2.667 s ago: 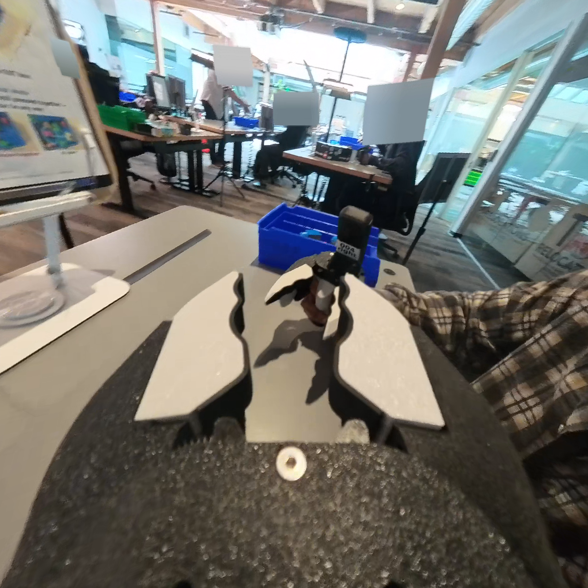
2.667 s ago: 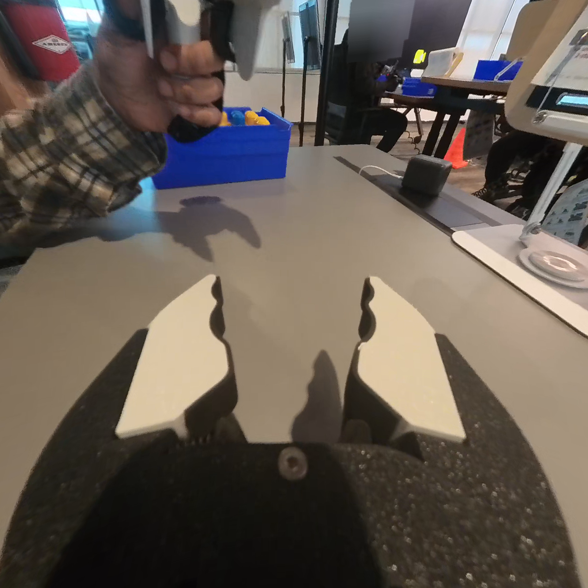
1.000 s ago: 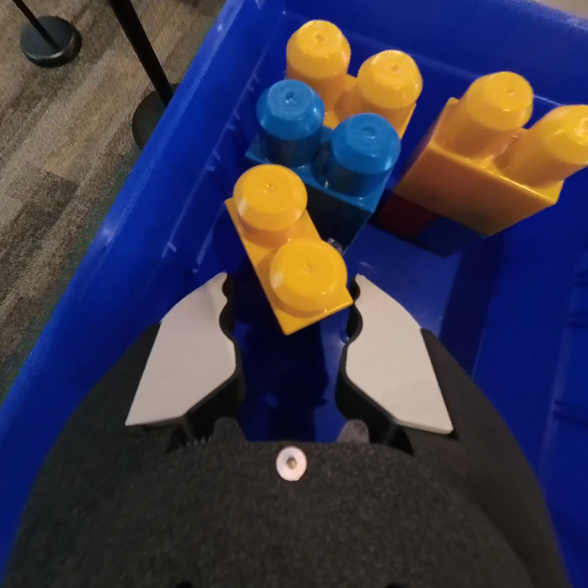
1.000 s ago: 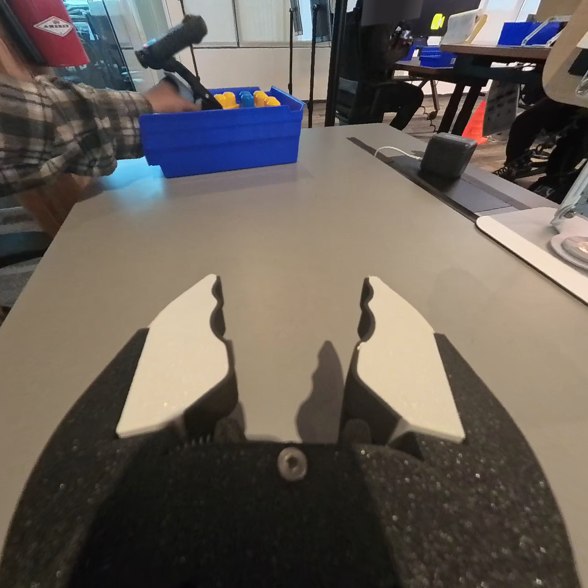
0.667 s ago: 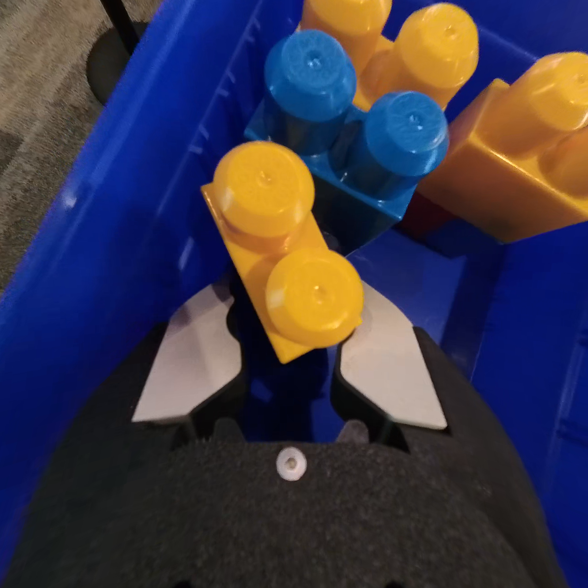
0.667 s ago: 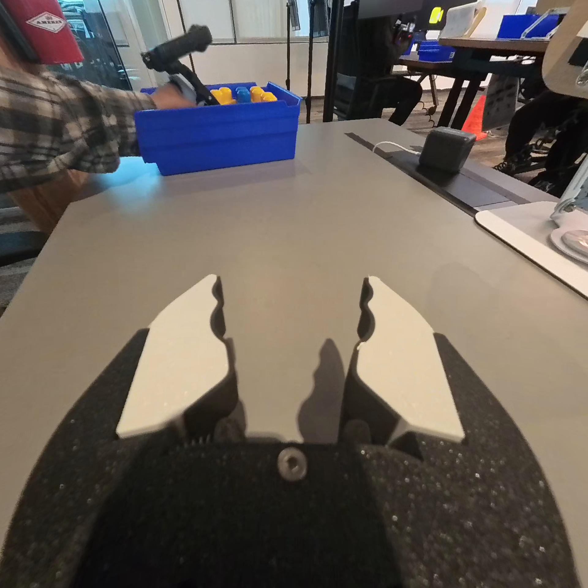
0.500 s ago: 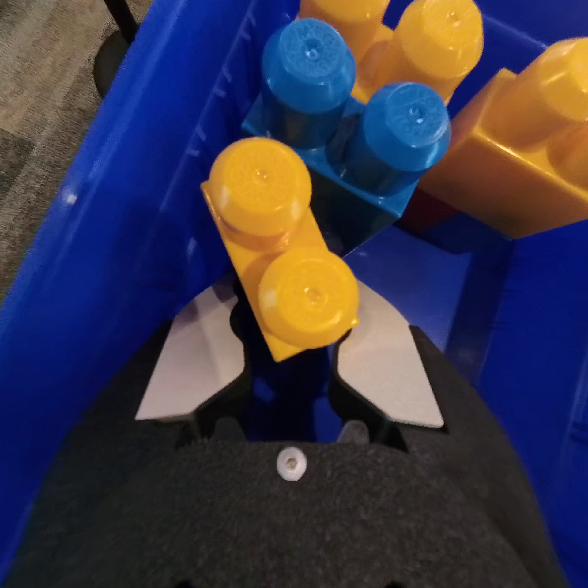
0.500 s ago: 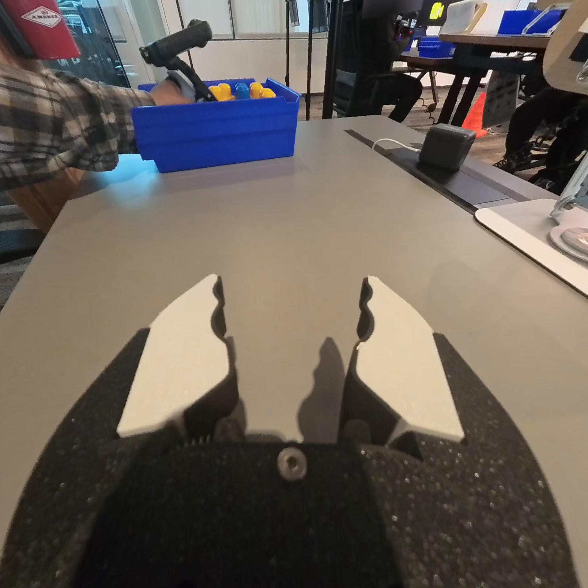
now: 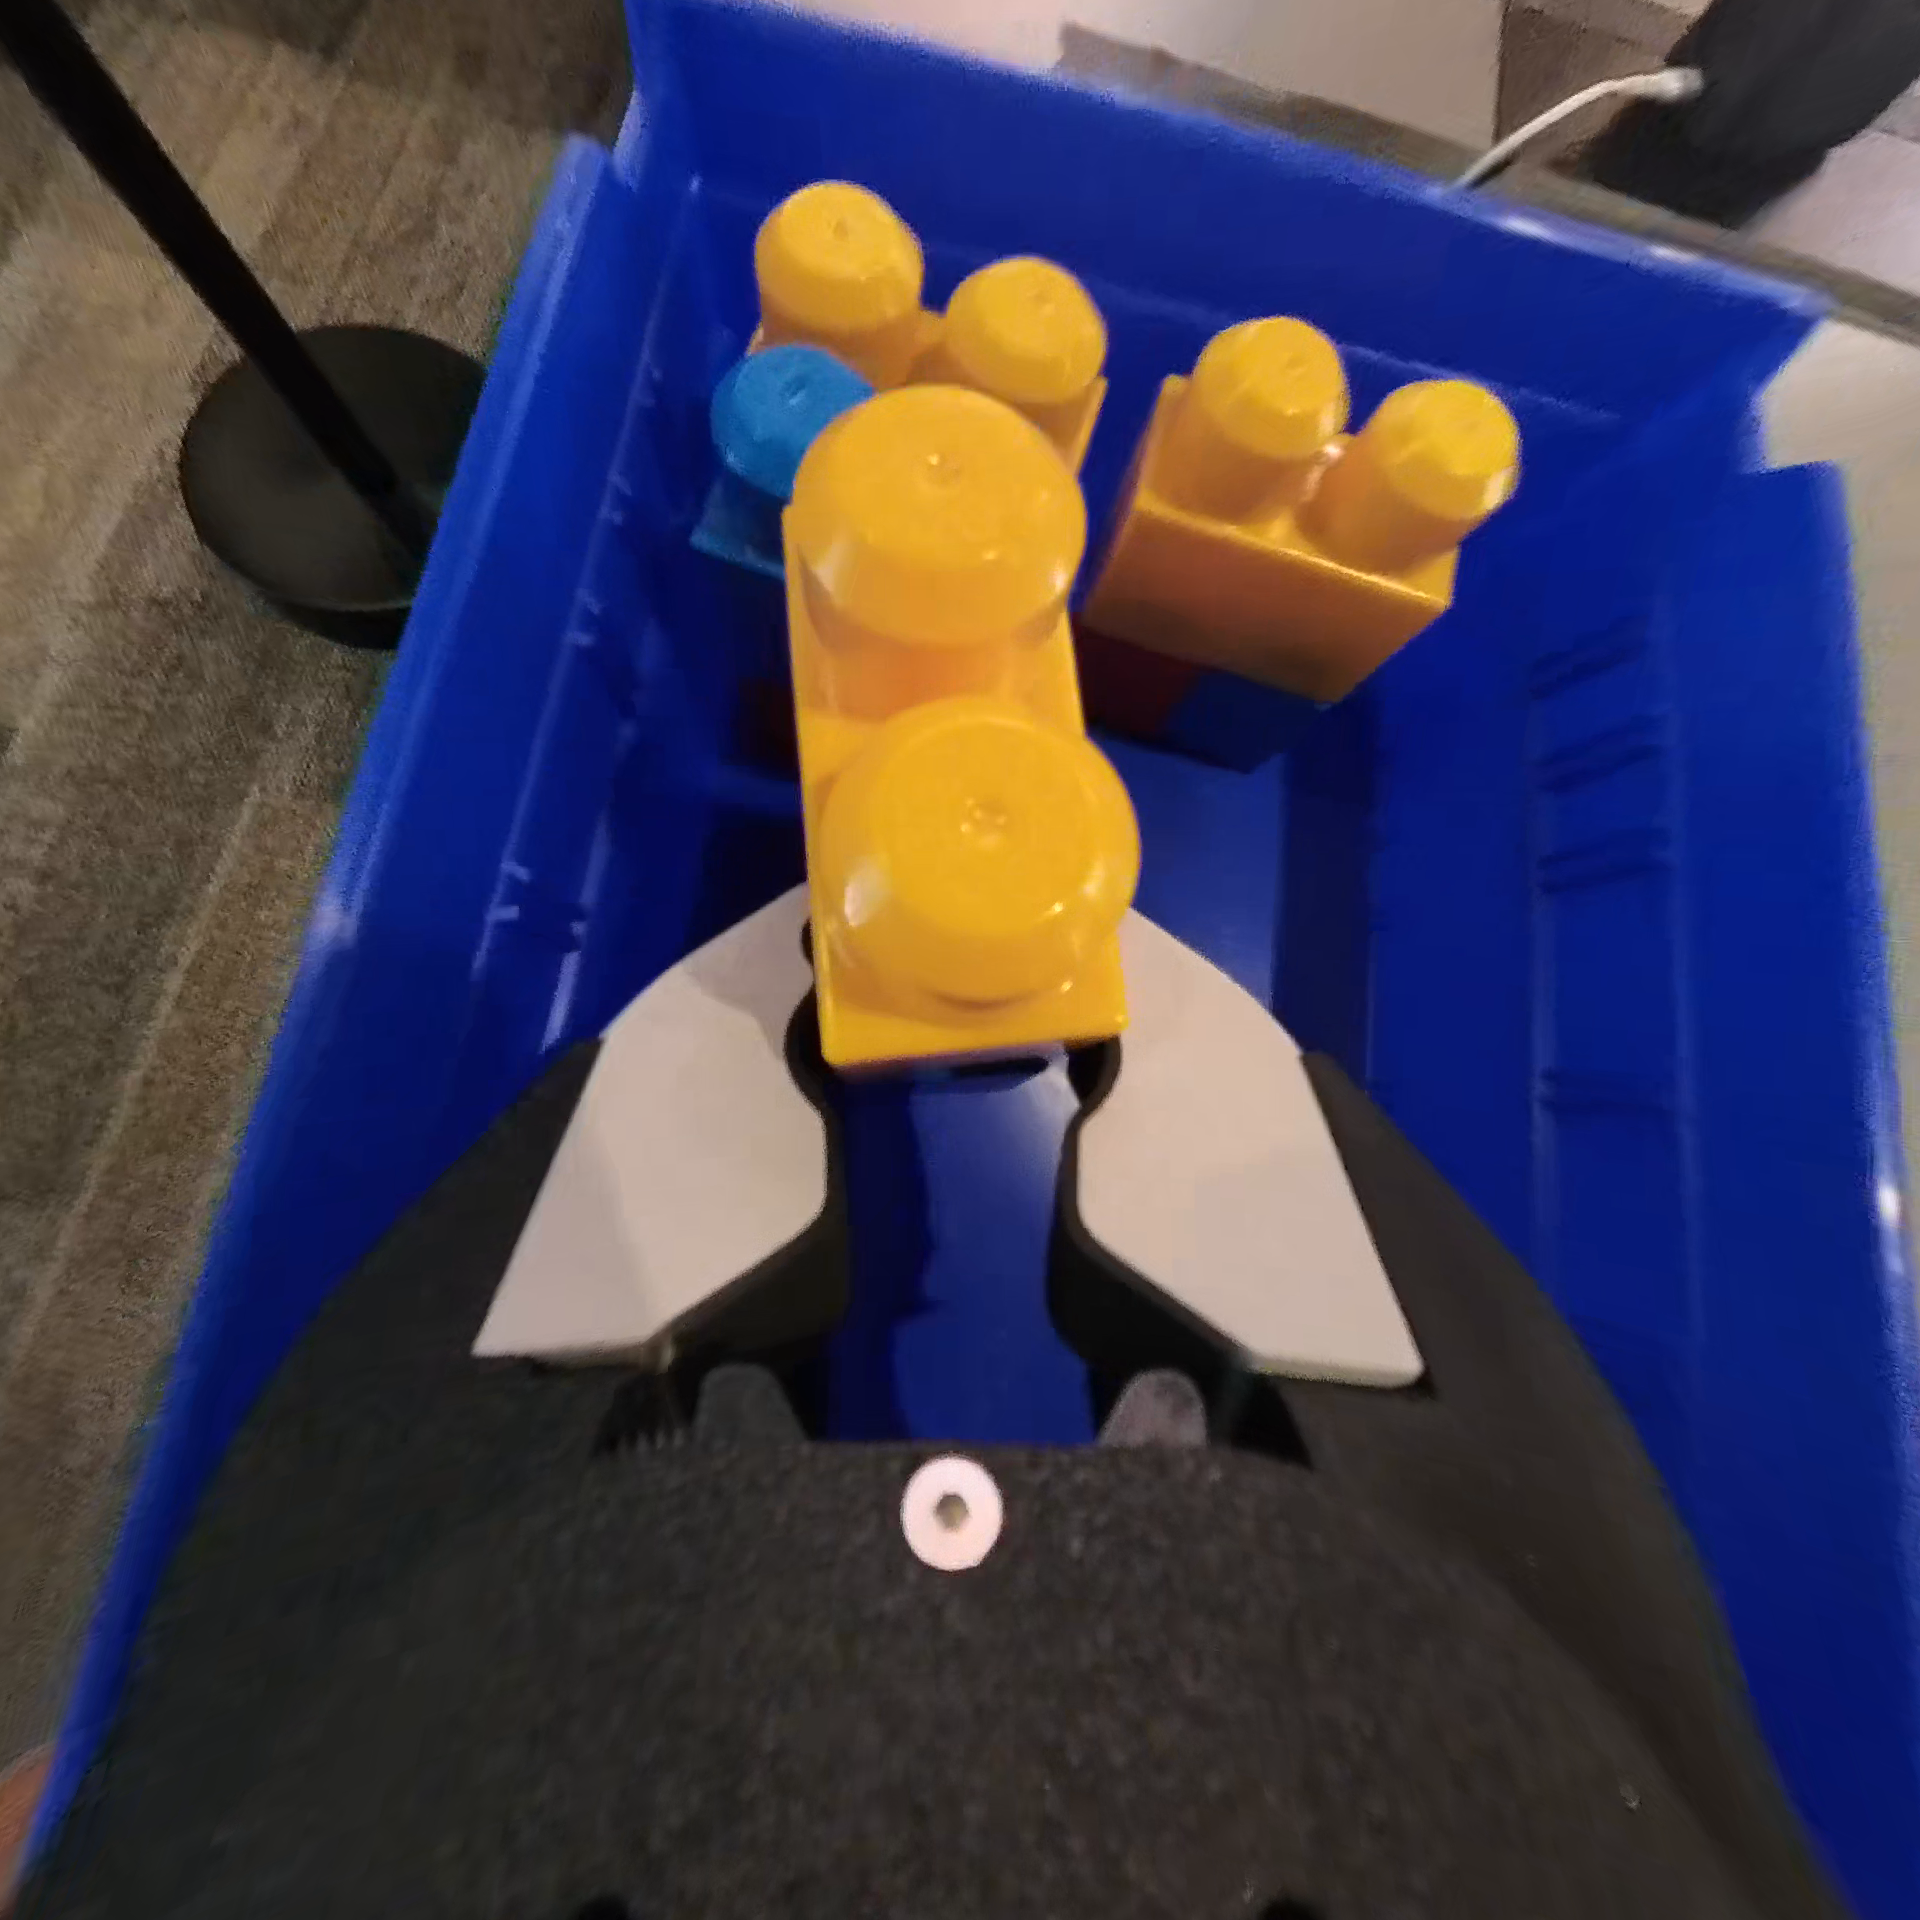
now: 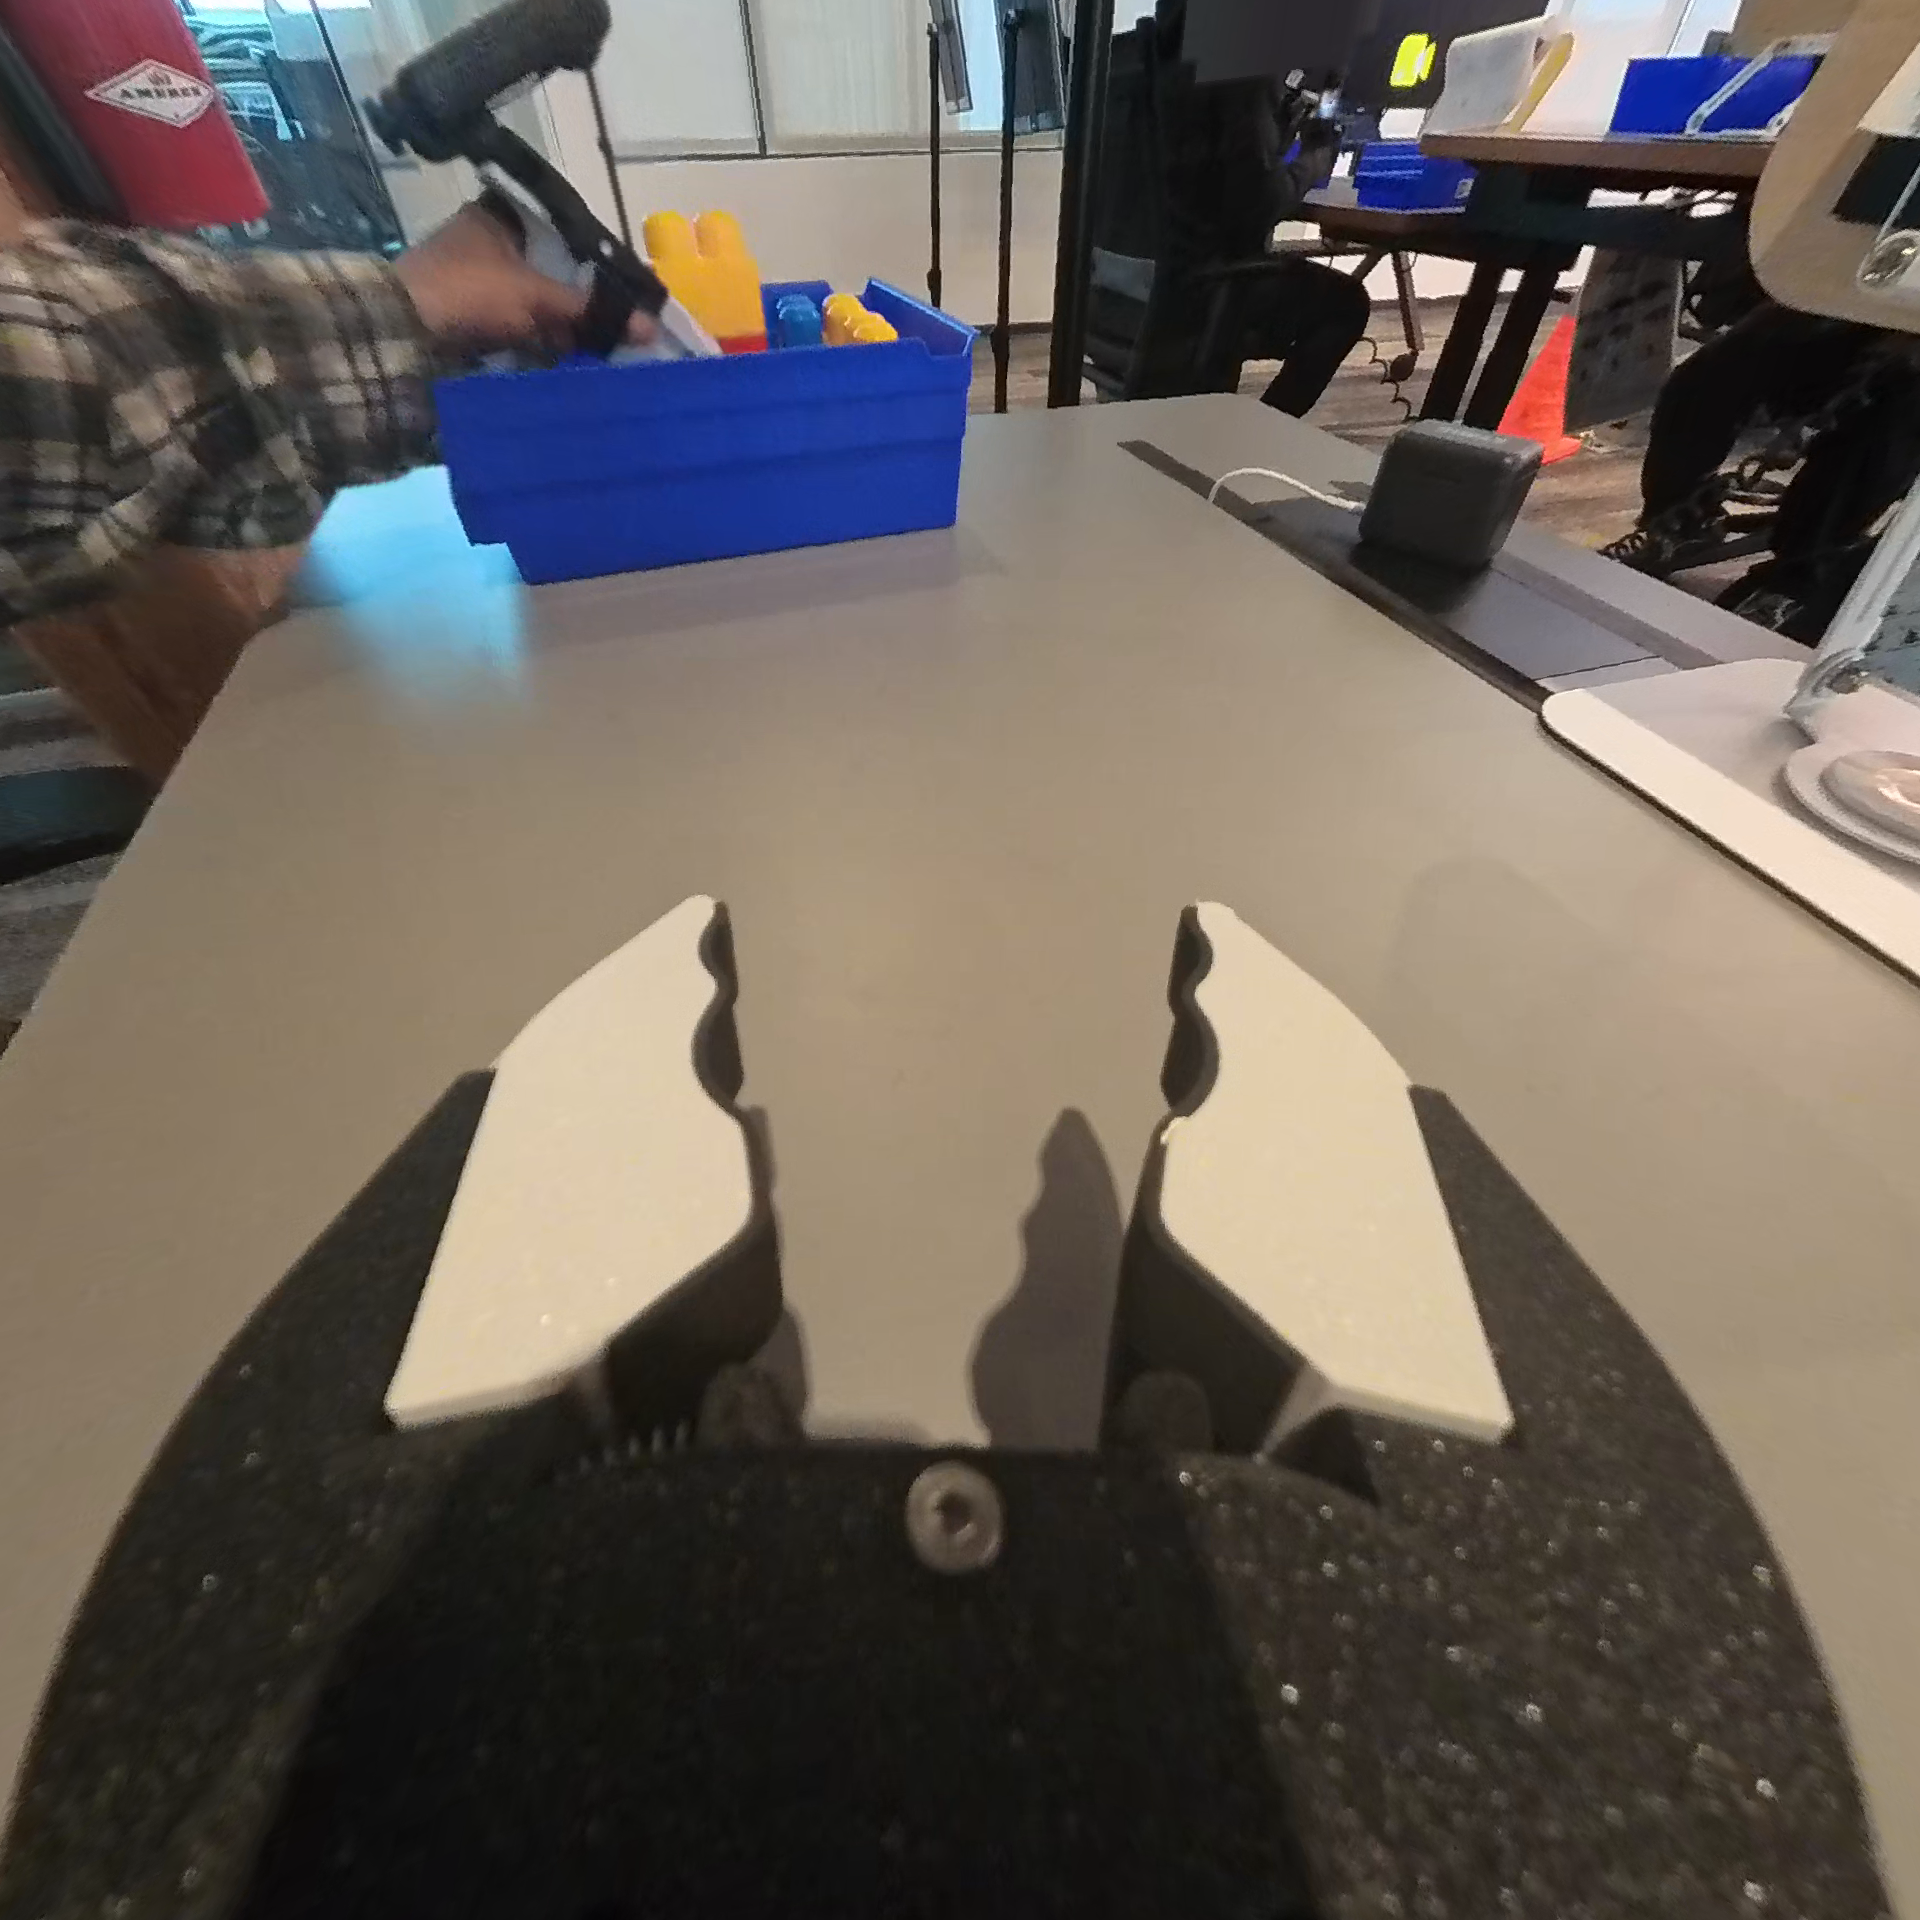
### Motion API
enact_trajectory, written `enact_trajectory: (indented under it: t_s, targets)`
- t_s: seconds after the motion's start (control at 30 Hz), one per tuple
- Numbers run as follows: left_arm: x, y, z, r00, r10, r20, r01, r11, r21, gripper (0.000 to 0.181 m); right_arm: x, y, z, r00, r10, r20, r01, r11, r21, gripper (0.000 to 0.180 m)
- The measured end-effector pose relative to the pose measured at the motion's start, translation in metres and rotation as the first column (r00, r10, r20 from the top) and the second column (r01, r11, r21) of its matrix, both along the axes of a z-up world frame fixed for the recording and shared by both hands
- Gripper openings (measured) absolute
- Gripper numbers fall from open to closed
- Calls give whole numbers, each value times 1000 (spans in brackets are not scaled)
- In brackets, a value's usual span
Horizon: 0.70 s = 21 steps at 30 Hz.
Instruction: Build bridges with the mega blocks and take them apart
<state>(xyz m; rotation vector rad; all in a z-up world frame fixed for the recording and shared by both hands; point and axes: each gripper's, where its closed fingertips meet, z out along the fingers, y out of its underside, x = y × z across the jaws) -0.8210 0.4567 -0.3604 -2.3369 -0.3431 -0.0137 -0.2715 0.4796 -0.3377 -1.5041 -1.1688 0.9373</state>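
**A:** Start nearest: what is the left gripper (image 9: 961,997) doing?

**B:** Its fingers are clamped on the flanks of a yellow two-stud block (image 9: 951,748). Half a second ago that block sat low and skewed among the others; now it stands square between the fingers and is raised off the floor of the blue bin (image 9: 1662,935).

**A:** So the pick has succeeded?

**B:** I judge so. The right wrist view shows the same block (image 10: 707,275) well above the bin's rim (image 10: 707,457), with a red piece just under it, which may be stuck to it.

**A:** What remains behind it in the bin?

**B:** A blue block (image 9: 774,436), partly hidden by the lifted one, a yellow pair (image 9: 935,301) at the back, and another yellow block (image 9: 1320,509) to the right, resting on something dark that I cannot make out.

**A:** And the right gripper (image 10: 956,935)?

**B:** Unchanged: fingers apart, holding nothing, low over the bare grey table (image 10: 935,727), well apart from the bin.

**A:** Meaning for the task?

**B:** Building is only beginning. No block lies on the table yet, and this is likely the first bridge piece to carry there.
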Motion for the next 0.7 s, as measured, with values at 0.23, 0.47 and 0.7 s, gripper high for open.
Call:
enact_trajectory:
  t_s: [0.23, 0.47, 0.7]
  targets:
    - [11, -12, 77, 989, -95, -113, 105, 991, 87, 43, 1, 0, 2, 1000, 4, -13, -5, 1000, -10, 80]
    - [116, 7, 161, 892, -384, -237, 426, 891, 157, 42, 4, 2, 2, 1000, 3, -18, -3, 1000, -14, 80]
    - [332, 31, 127, 552, -811, -194, 834, 535, 134, 42, 7, 1, 6, 999, 26, -44, -27, 999, -38, 81]
